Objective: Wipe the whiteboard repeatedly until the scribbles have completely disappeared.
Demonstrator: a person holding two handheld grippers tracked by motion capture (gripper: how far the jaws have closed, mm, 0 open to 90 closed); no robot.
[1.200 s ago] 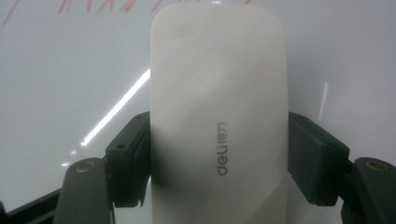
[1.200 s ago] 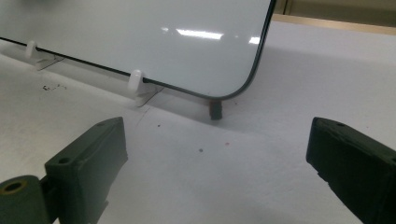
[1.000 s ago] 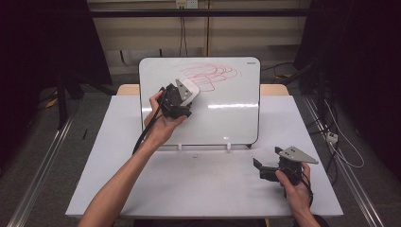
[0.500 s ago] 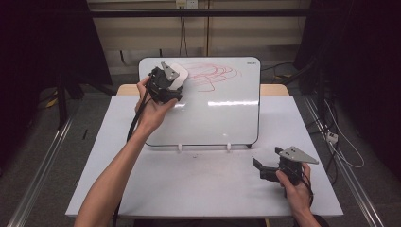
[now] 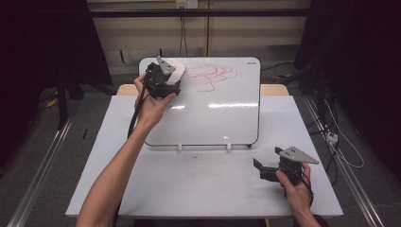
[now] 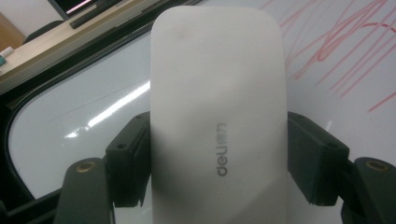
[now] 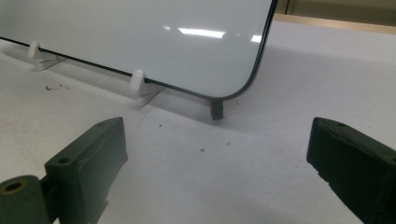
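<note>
The eraser [image 6: 217, 116], clamped between the left tool's [image 5: 163, 82] pads at the whiteboard's [image 5: 213, 118] far left corner beside the red scribble [image 5: 213, 76], could smear ink or tip the propped board if pressed unevenly; the right tool [image 5: 265, 171] rests open on the counter [image 5: 198, 189]; the left gripper view alone reveals the eraser's logo.
</note>
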